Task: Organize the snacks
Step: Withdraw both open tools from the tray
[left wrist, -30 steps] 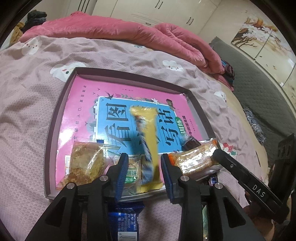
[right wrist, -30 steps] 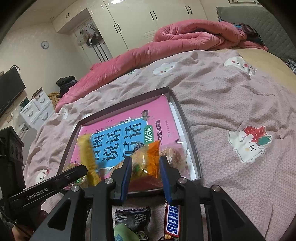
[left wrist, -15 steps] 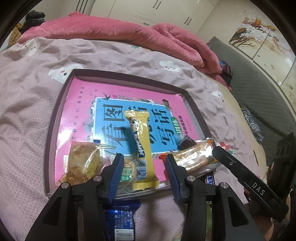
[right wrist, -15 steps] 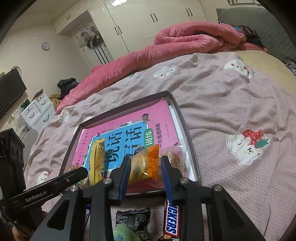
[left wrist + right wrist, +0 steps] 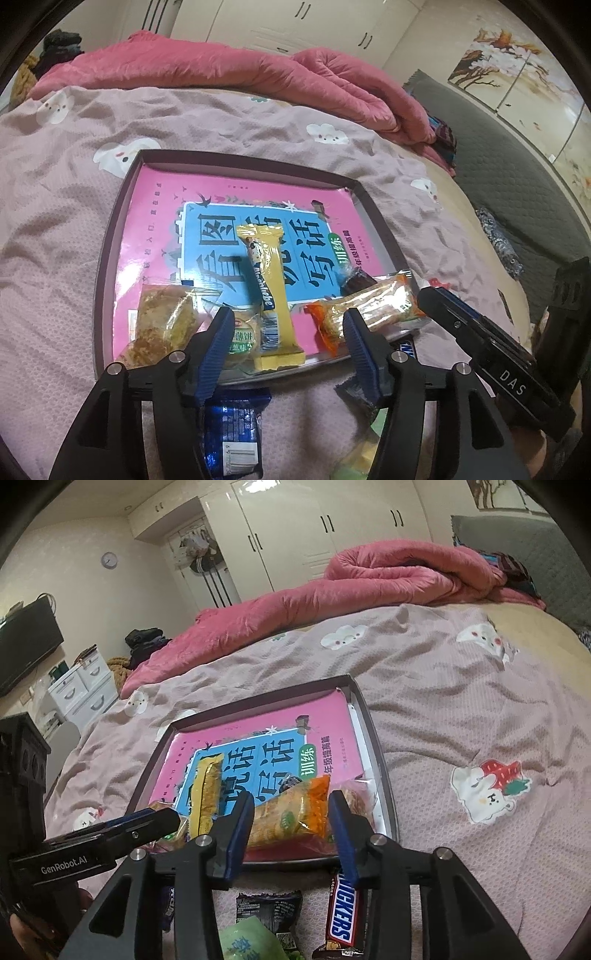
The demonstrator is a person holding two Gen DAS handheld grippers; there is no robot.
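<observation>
A dark-rimmed tray point(image 5: 110, 236) lined with a pink book lies on the bed. A yellow snack bar point(image 5: 269, 291) lies in it, with a clear-wrapped pastry point(image 5: 162, 321), a small green biscuit pack point(image 5: 243, 339) and an orange-ended cracker pack point(image 5: 373, 306). My left gripper point(image 5: 288, 347) is open and empty just before the tray's near edge. My right gripper point(image 5: 291, 827) is open, its jaws either side of the cracker pack point(image 5: 288, 819), not closed on it. A Snickers bar point(image 5: 341, 908), a dark packet point(image 5: 266, 904), a green packet point(image 5: 251, 941) and a blue packet point(image 5: 232, 428) lie on the bedspread.
A rumpled pink duvet point(image 5: 229, 74) lies behind the tray. White wardrobes point(image 5: 314, 528) stand at the back. A grey headboard point(image 5: 524, 192) is to the right in the left wrist view. White drawers point(image 5: 81, 686) and a TV point(image 5: 26, 646) stand at the left.
The yellow bar has left my left gripper and now lies flat in the tray. The left gripper opened wider and drew back. The right gripper opened slightly around the cracker pack.
</observation>
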